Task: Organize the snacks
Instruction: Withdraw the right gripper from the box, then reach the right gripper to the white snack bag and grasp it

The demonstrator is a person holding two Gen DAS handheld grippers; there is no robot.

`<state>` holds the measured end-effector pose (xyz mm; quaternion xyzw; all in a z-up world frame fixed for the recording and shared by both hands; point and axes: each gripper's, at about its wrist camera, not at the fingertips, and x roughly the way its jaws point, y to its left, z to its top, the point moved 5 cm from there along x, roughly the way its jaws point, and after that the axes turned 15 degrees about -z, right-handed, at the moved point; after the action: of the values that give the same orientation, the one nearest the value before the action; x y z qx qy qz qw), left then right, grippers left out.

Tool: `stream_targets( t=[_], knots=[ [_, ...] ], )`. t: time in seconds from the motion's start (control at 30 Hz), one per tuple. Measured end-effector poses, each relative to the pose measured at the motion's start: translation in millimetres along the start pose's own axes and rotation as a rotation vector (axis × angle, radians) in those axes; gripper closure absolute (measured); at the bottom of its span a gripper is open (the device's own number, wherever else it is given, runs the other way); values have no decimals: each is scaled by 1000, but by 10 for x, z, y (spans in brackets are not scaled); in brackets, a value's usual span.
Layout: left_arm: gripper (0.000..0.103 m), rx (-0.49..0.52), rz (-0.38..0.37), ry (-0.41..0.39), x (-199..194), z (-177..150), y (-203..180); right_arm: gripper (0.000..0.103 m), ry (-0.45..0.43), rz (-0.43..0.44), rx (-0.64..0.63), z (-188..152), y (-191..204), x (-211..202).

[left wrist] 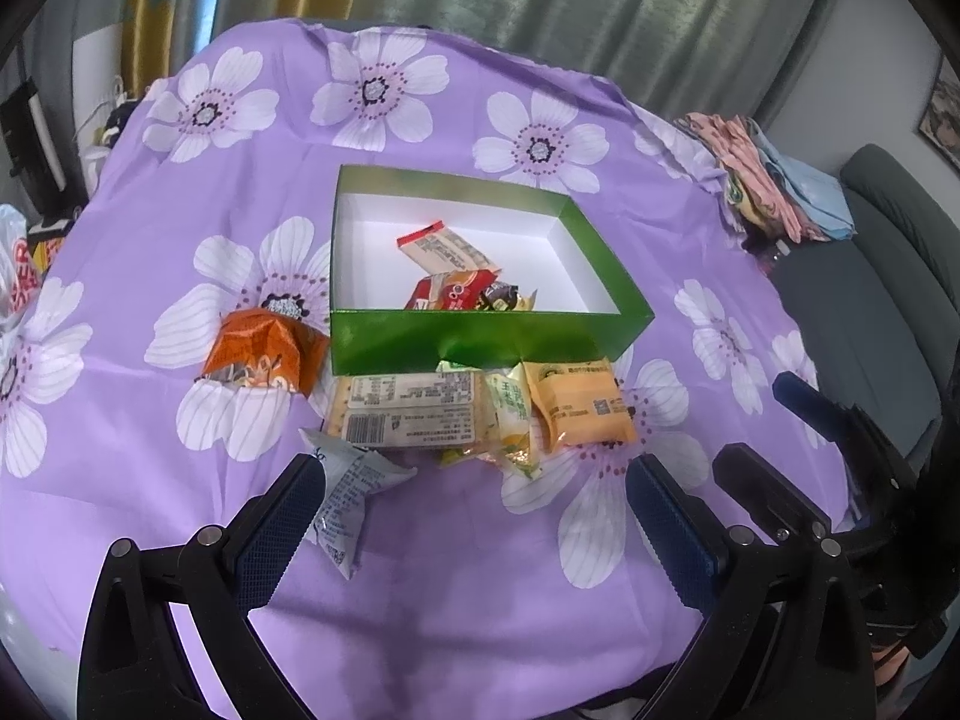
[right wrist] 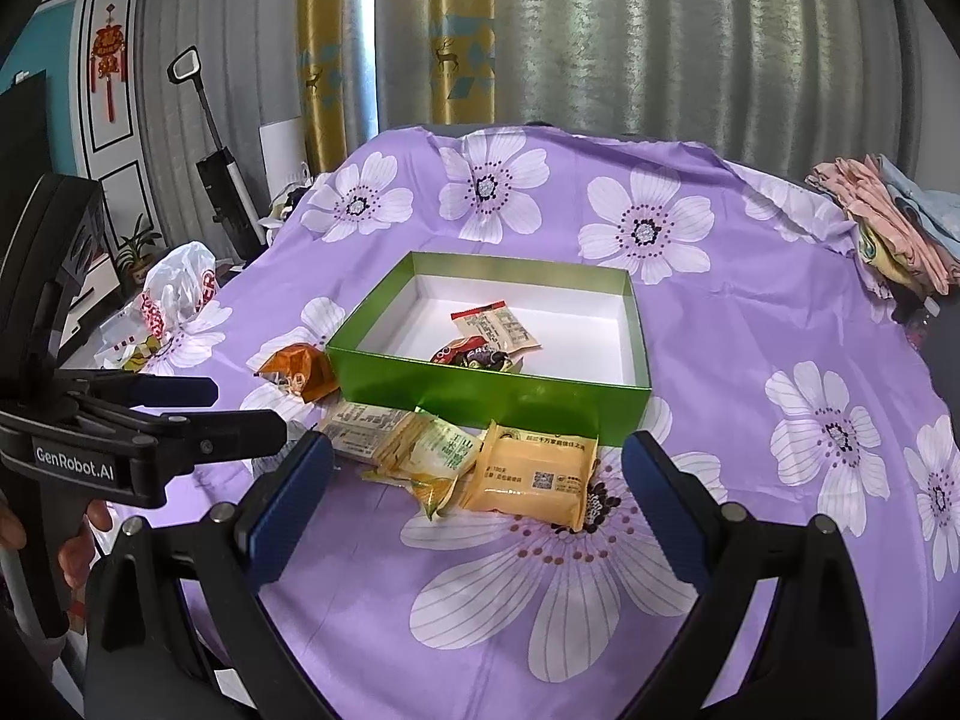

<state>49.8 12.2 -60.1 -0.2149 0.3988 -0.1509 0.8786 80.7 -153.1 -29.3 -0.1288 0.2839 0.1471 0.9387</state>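
Note:
A green box with a white inside sits mid-table, holding a beige packet, a red packet and a dark one. In front of it lie a large beige packet, a yellow-green packet and an orange-yellow packet. An orange packet lies left of the box. My left gripper is open, a white packet beside its left finger. My right gripper is open before the orange-yellow packet.
A purple floral cloth covers the table. Folded clothes are stacked at the far right edge. A white plastic bag lies at the left edge. A grey sofa stands to the right. A hand holds the left gripper.

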Motion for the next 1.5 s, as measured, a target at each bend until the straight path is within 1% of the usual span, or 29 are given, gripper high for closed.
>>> stream_targets(
  t=[0.53,0.8,0.93,1.03,1.17,1.27,1.4,1.5],
  knots=[
    [3,-65,-10,10,52,-56,276,6,52,8,-41,-66,204,181],
    [3,-120,-16,2,36,-82,513,6,87,23,-65,-115,348,297],
    [3,-157,-8,-4,10,-114,673,6,116,49,-71,-165,450,384],
    [3,-194,-5,-10,-18,-156,826,6,141,98,-68,-227,557,439],
    [3,-252,8,-12,-24,-223,1055,6,182,242,-36,-311,747,516],
    [3,-270,0,-10,0,-268,1155,6,215,338,-16,-390,924,575],
    [3,-223,-17,-12,39,-280,1189,7,281,455,18,-522,1169,676],
    [3,-170,-42,-11,88,-245,1183,9,306,496,13,-587,1327,730]
  ],
)
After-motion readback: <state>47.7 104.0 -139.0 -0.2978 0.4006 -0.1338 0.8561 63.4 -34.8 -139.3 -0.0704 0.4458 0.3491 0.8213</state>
